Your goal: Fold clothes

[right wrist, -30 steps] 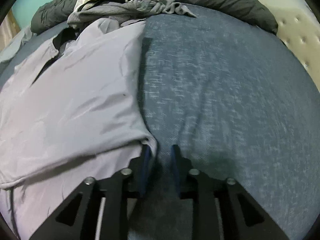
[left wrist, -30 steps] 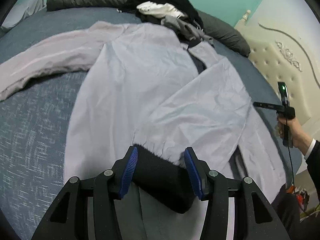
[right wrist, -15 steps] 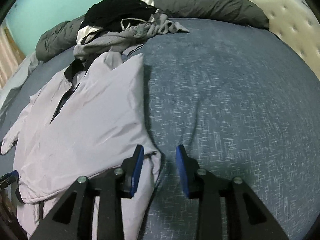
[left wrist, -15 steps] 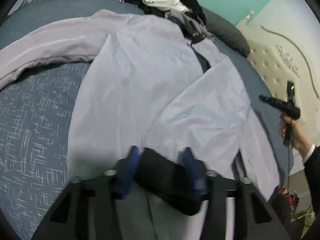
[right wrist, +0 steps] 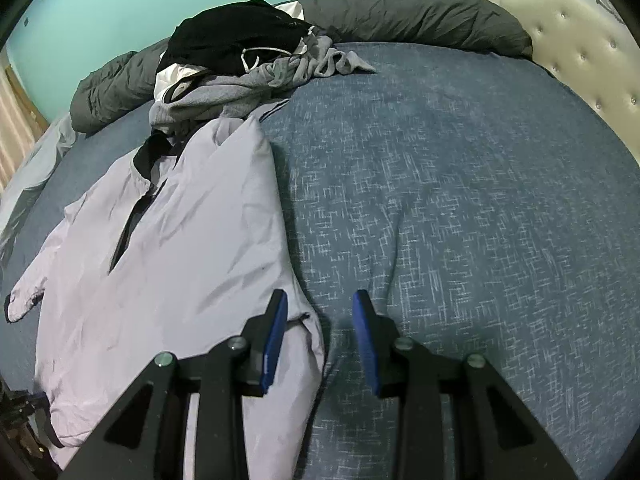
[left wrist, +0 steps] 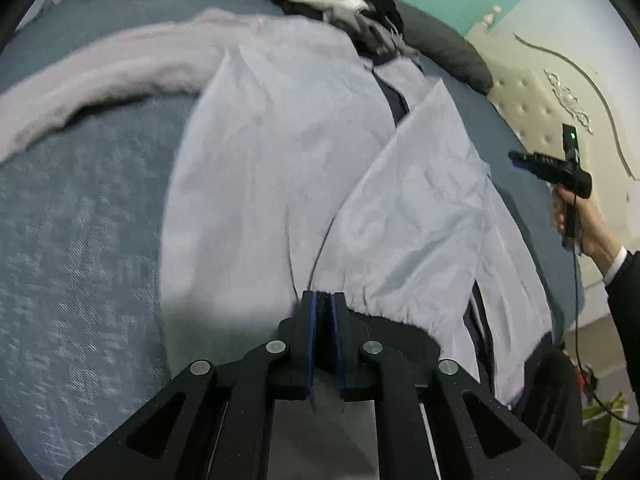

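Note:
A pale lilac jacket (left wrist: 280,160) lies spread on the blue bed, also seen in the right wrist view (right wrist: 180,240). One sleeve (left wrist: 420,216) is folded across the body and ends in a black cuff (left wrist: 384,326). My left gripper (left wrist: 324,304) is shut on the edge of that cuff. The other sleeve (left wrist: 100,76) stretches out to the left. My right gripper (right wrist: 320,312) is open above the bed, its left finger over the jacket's folded side edge and nothing between its pads. In the left wrist view the right gripper (left wrist: 518,159) hovers at the right, held by a hand (left wrist: 580,220).
A heap of black, white and grey clothes (right wrist: 240,56) sits past the jacket's collar. A dark grey duvet (right wrist: 420,16) runs along the far edge. A cream tufted headboard (right wrist: 580,40) stands at the right. Blue bedsheet (right wrist: 480,200) spreads right of the jacket.
My left gripper has shut on the black cuff that lay between its open fingers. My right gripper has opened, let go of the jacket's edge and lifted away from it.

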The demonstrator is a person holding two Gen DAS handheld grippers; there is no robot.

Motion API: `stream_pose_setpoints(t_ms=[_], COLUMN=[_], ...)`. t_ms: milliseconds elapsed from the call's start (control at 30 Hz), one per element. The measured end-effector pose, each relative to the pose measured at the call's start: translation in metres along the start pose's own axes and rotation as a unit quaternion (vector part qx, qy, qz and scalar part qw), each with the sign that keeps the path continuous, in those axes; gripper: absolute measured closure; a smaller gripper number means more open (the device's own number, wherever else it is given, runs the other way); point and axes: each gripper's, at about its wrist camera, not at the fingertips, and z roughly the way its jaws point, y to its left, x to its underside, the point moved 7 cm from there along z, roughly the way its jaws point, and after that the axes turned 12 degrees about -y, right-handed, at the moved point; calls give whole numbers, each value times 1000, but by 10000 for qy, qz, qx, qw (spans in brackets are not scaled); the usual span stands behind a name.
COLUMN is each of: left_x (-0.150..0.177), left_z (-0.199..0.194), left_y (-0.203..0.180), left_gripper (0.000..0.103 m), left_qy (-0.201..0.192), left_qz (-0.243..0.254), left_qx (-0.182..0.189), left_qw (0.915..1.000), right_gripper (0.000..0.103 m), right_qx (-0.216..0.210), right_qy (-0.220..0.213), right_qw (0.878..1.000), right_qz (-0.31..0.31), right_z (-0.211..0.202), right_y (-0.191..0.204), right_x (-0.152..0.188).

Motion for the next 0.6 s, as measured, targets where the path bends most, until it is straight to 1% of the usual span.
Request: stream_pose_setpoints(t_ms=[33,67,100,167,233,300,367,533,600], left_x=[-4,-10,-18,-33,-41,-44,-45,-42,-38], left_z=[-1,-1,1,9,20,34,48,76,86], left_y=[-2,-4,-7,-13,-18,-22,-26,-32,-33], left_gripper=[91,82,70,53,53,53,53,53,53], left_qy=[-70,-184,-277,-425,-479,-493,-490,-404,-346], left_qz=[37,56,38,19,113,232,304,355,342], left_qx=[-15,-32,7,58,14,73,126,125,135], left_qw=[10000,9998,9996,9991,9988,9985,9983,9985,9987], right_gripper=[69,69,69,67,62,58,53,51,49], right_qx=[-31,-38,-40,-47,-80,-114,-140,-159,-68], right_qy=[25,45,66,83,54,37,68,235,307], right_qw=[10000,10000,10000,9999,9999,9999,9999,9996,9995], right_qz=[-5,-27,-61,-110,-96,-77,-52,4,-50], right_z=[1,2,4,8,13,20,30,67,85], right_y=[2,4,6,12,17,23,28,45,50], right_x=[-1,-2,-4,-13,-25,-41,-56,-91,-103])
